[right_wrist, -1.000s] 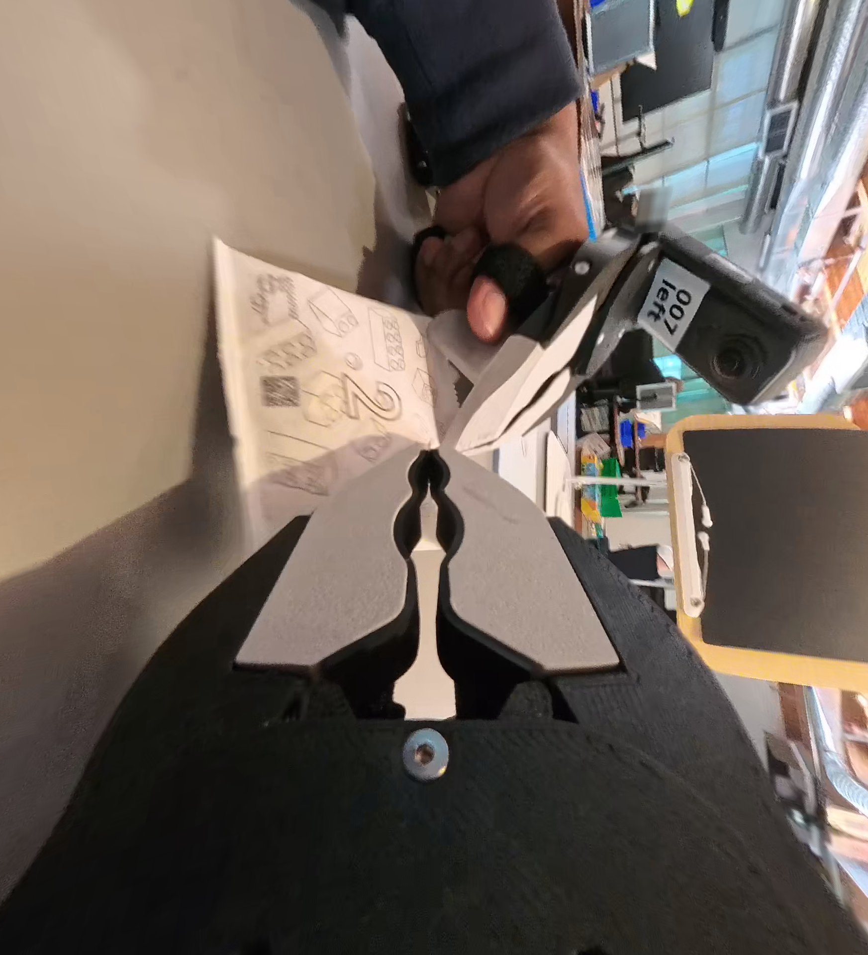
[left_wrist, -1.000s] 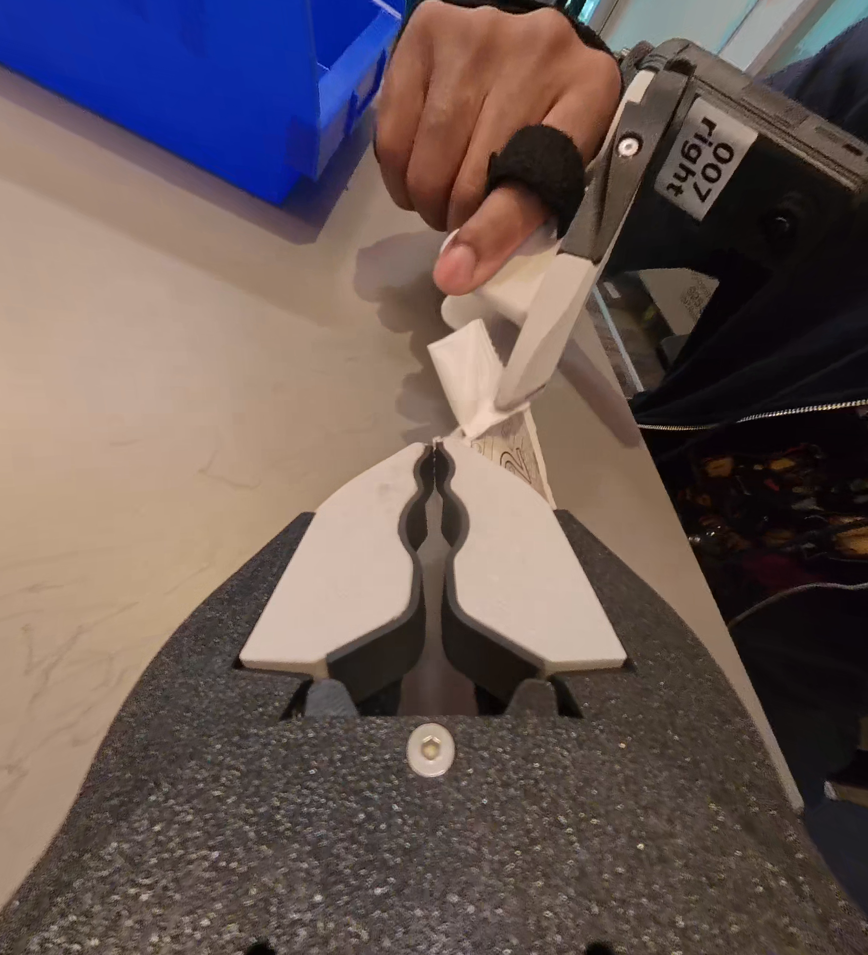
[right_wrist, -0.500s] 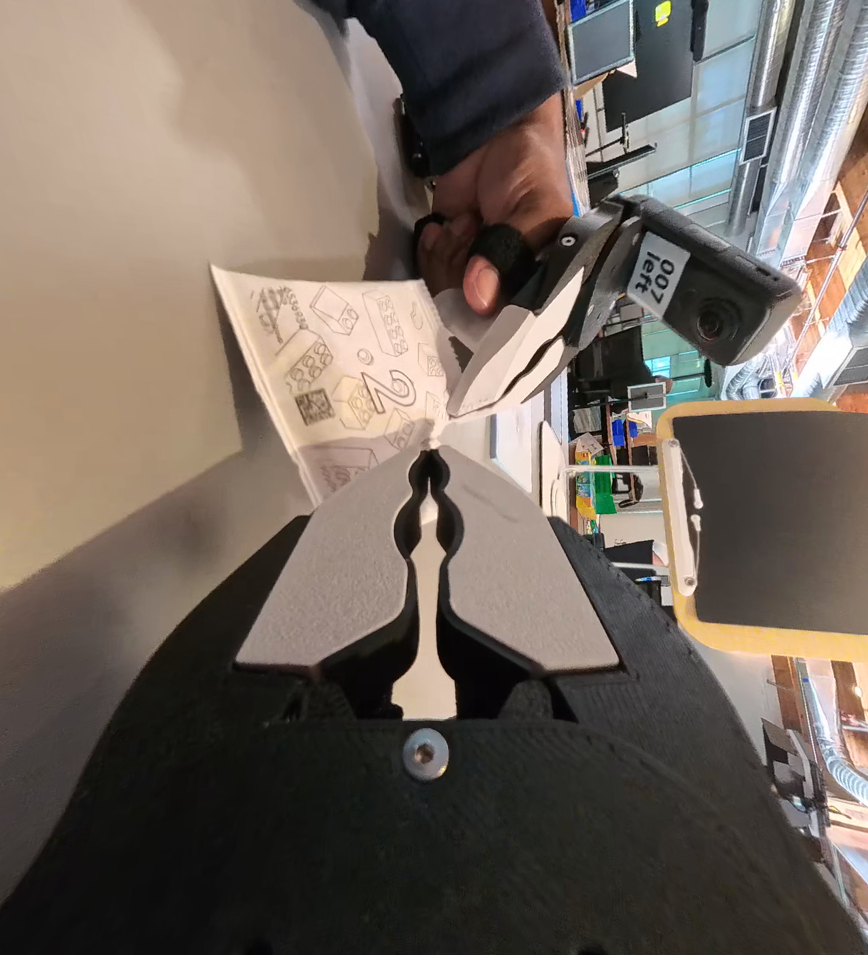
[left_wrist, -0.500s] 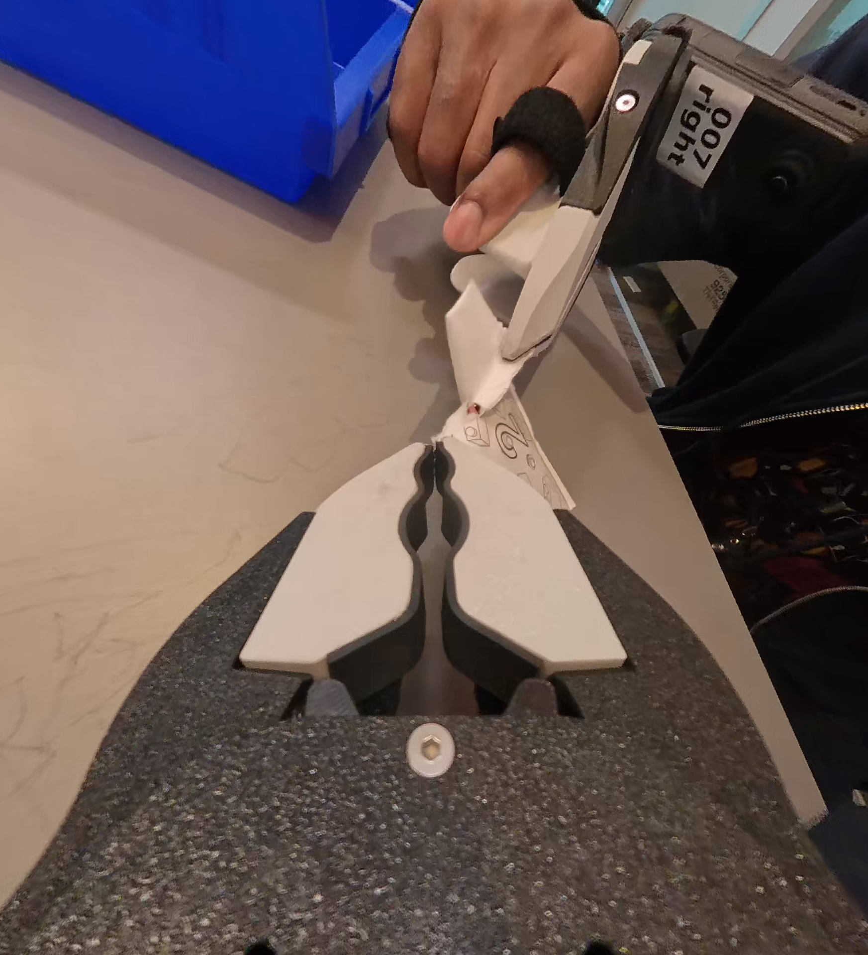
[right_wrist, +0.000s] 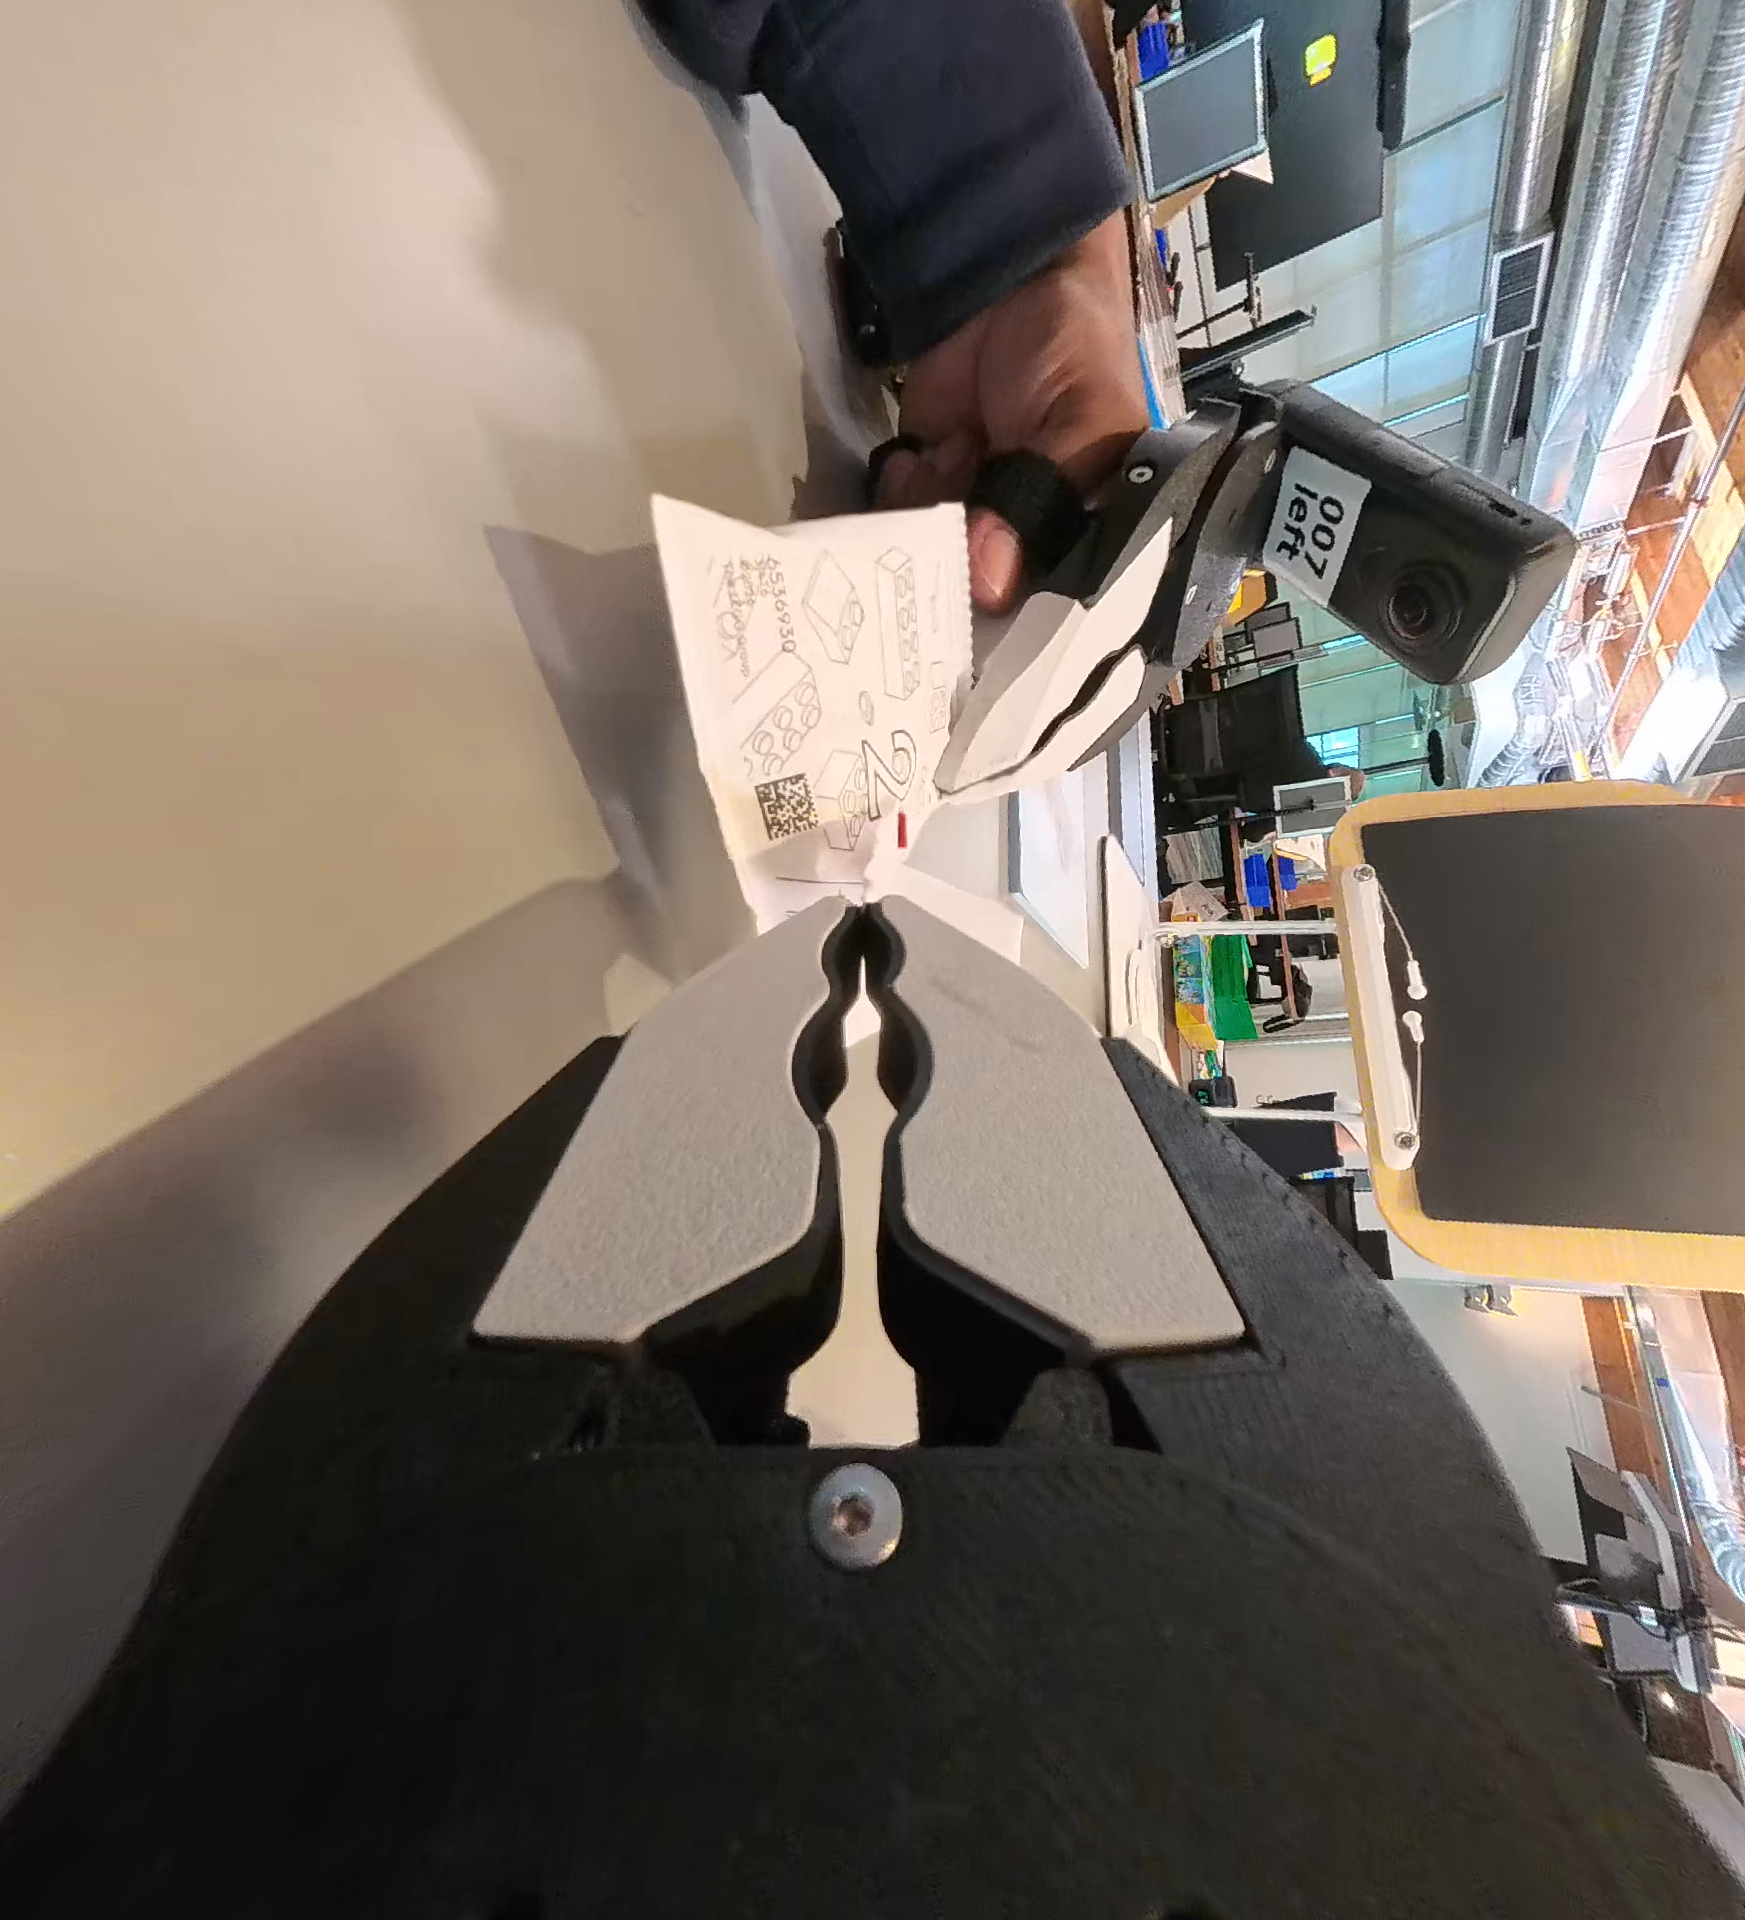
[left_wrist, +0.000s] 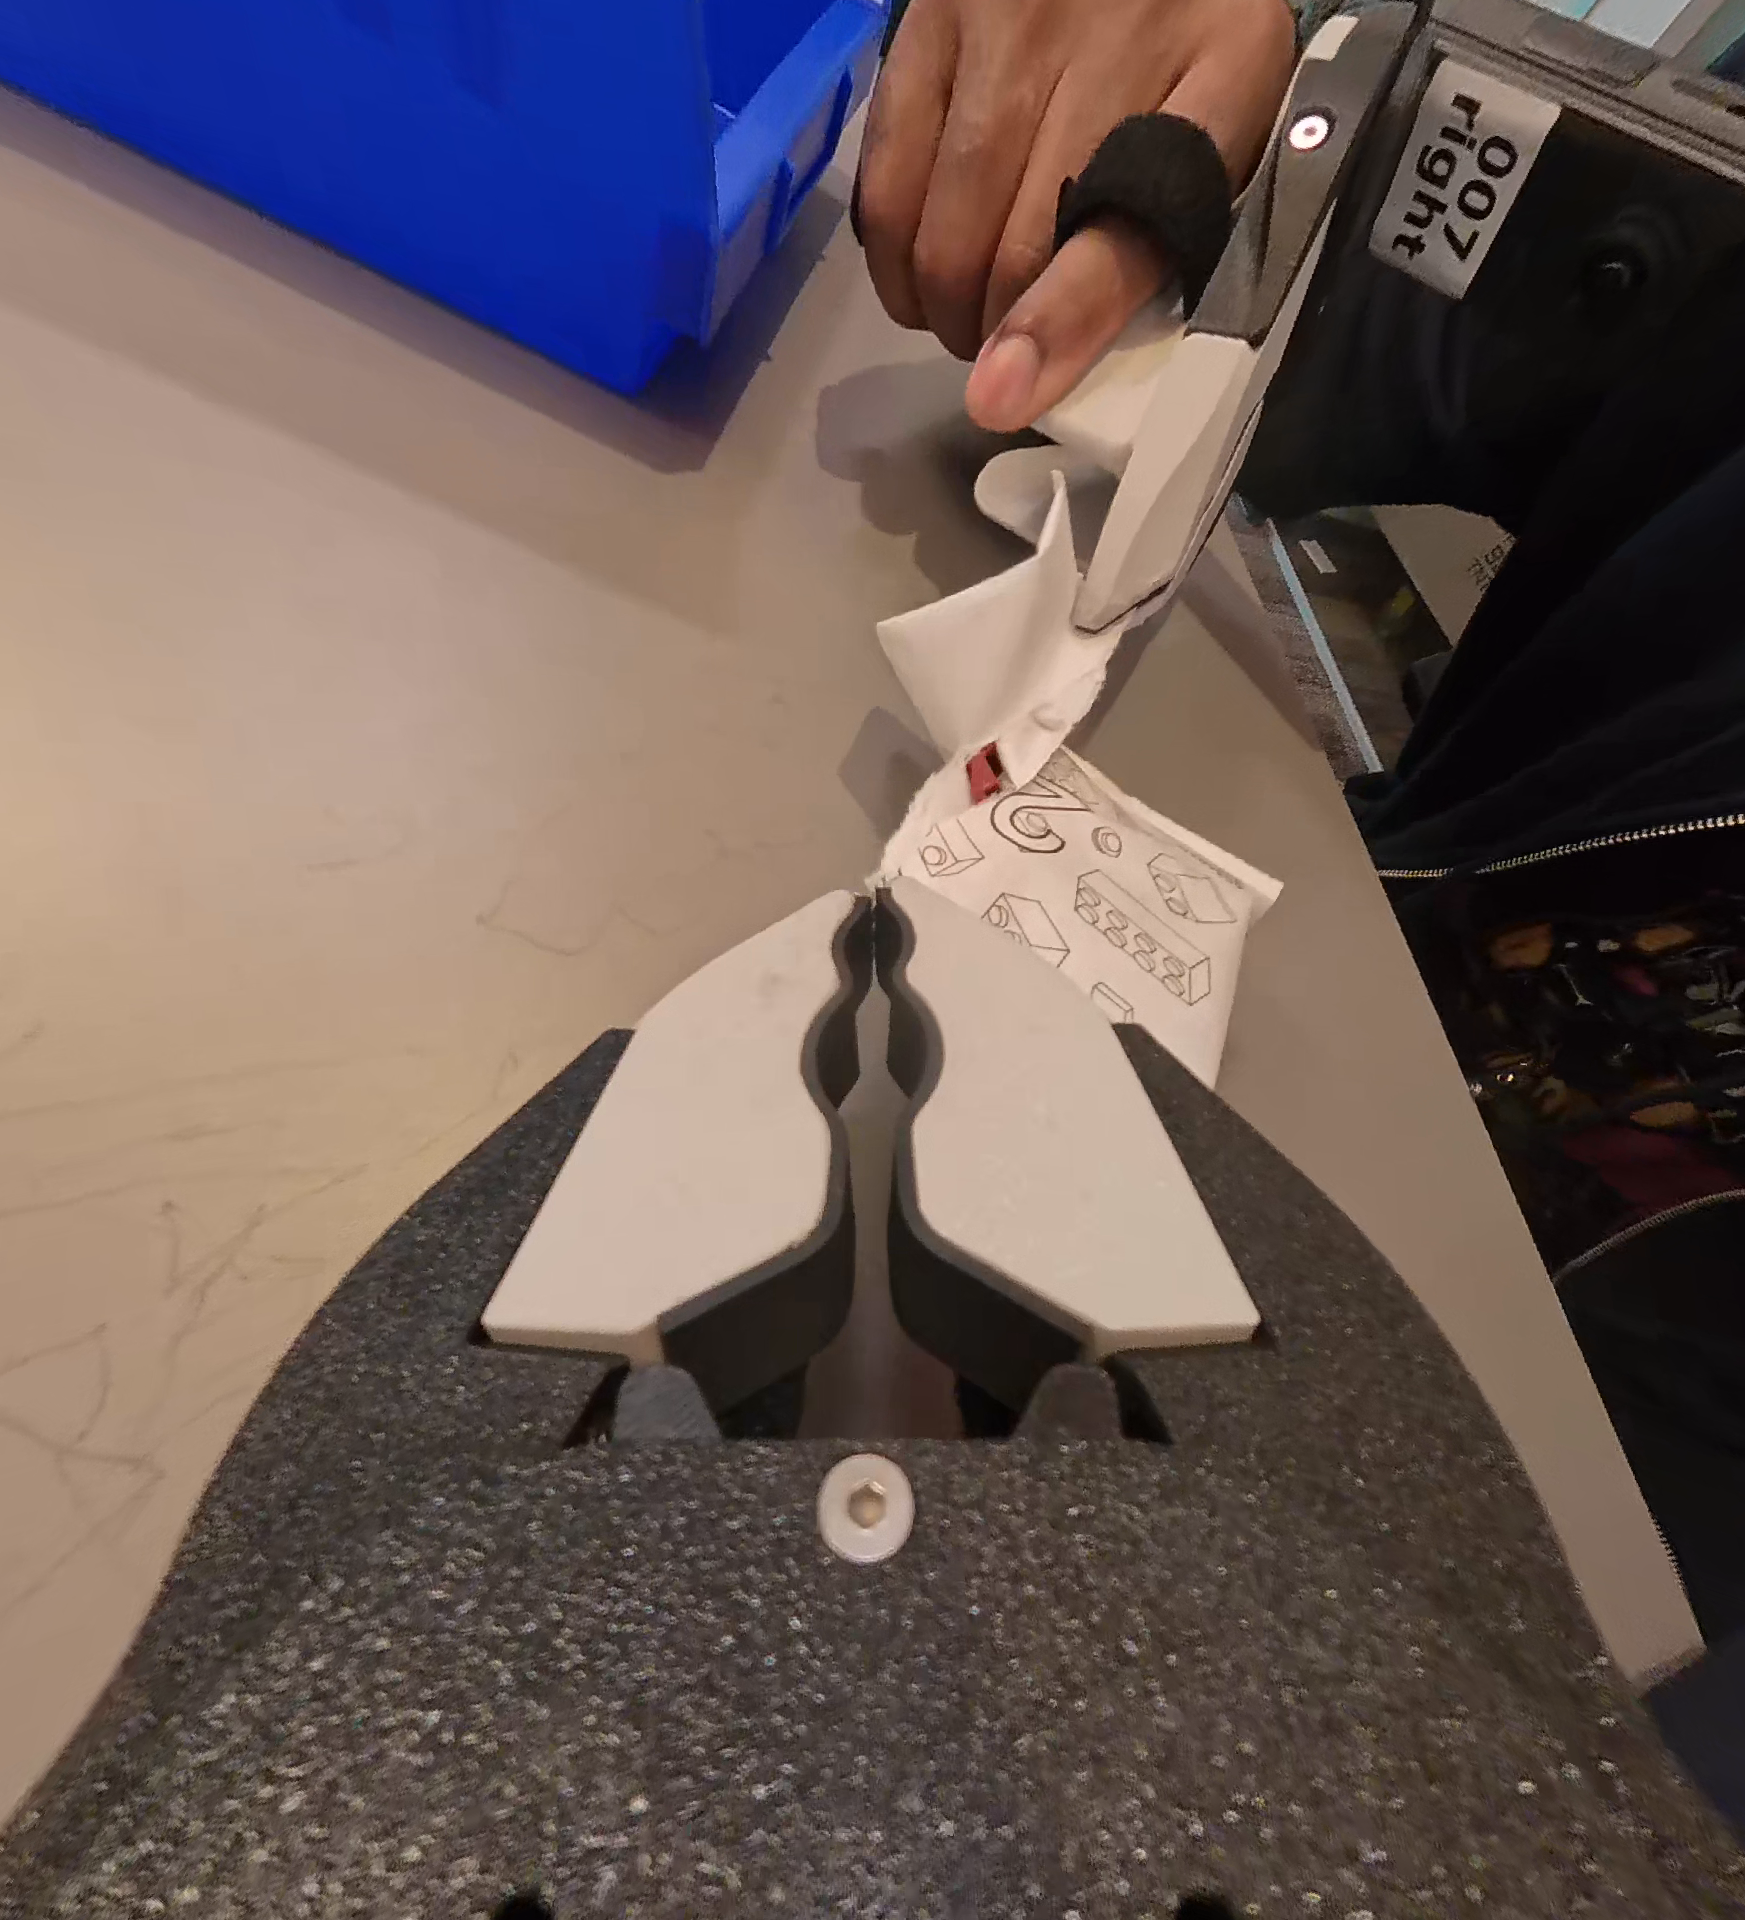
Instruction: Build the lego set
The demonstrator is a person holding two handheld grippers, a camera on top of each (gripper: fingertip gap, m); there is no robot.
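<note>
Both grippers hold one white paper bag (left_wrist: 1107,935) printed with brick drawings, above the beige table (left_wrist: 276,727). My left gripper (left_wrist: 873,902) is shut on the bag's torn edge. My right gripper (left_wrist: 1107,621) is shut on the torn-off flap (left_wrist: 972,655) higher up. The paper is ripped open between them, and a small red piece (left_wrist: 982,774) shows in the gap. In the right wrist view the bag (right_wrist: 816,675) hangs between my right gripper (right_wrist: 866,912) and my left gripper (right_wrist: 956,781), with the red piece (right_wrist: 901,831) at the tear.
A blue plastic bin (left_wrist: 432,156) stands on the table at the far left. The table's edge (left_wrist: 1387,935) runs close on the right. The person's dark jacket (left_wrist: 1626,675) lies beyond it. A black board with a wooden rim (right_wrist: 1574,1018) is at the right of the right wrist view. Across from one pair of fingers to the other is roughly 8 cm.
The two grippers have pulled apart, the right one rising. The tear in the bag has widened, more of the printed side shows, and the red piece has come into sight.
</note>
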